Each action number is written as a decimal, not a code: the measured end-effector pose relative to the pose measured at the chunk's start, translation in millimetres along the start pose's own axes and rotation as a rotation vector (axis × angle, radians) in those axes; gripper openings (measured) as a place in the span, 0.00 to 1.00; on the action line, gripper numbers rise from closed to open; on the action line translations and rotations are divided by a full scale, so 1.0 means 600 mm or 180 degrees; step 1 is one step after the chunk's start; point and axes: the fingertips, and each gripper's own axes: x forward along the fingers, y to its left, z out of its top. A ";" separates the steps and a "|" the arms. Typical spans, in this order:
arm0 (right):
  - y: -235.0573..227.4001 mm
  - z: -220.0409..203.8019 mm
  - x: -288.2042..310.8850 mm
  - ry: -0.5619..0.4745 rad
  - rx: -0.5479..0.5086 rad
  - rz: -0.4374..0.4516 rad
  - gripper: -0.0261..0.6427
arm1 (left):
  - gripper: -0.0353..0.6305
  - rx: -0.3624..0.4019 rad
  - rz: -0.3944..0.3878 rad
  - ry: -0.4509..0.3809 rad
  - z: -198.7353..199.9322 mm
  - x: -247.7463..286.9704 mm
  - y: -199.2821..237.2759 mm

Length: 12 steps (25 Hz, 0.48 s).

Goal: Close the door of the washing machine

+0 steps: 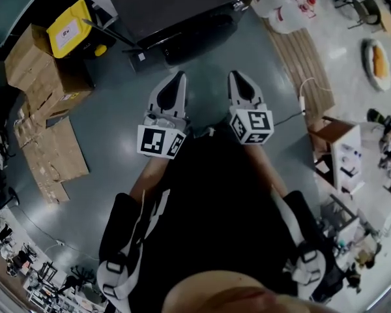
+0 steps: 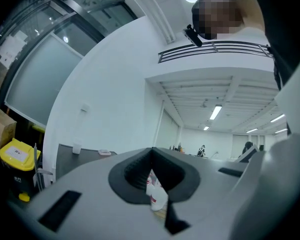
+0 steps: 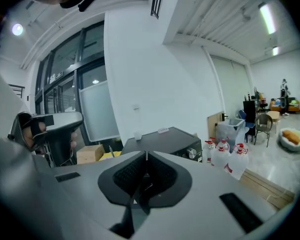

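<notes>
The washing machine (image 1: 176, 5) is a dark grey box at the top of the head view, seen from above. Its front (image 1: 195, 34) faces me as a dark rounded shape, and I cannot tell how the door stands. Both grippers hang side by side in front of my chest, well short of the machine. My left gripper (image 1: 178, 77) (image 2: 151, 151) has its jaws together at the tips, nothing between them. My right gripper (image 1: 236, 77) (image 3: 146, 156) is shut too and empty. In the right gripper view the machine (image 3: 165, 141) shows a knob (image 3: 192, 154) on its front.
Cardboard boxes (image 1: 45, 64) and a yellow-lidded bin (image 1: 68, 28) stand left of the machine, with flattened cardboard (image 1: 52, 155) on the floor. White jugs (image 1: 280, 2) and a wooden board (image 1: 306, 64) lie to its right. A small white cabinet (image 1: 345, 155) is at far right.
</notes>
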 end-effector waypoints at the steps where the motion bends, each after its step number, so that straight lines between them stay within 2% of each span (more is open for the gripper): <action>1: 0.001 0.004 -0.007 -0.0014 -0.0002 0.0000 0.07 | 0.06 0.0021 -0.0014 -0.0009 0.004 0.000 -0.005; 12: 0.007 0.029 -0.041 -0.0161 -0.0056 0.0004 0.06 | 0.06 0.0096 0.0078 -0.0015 0.002 -0.007 -0.002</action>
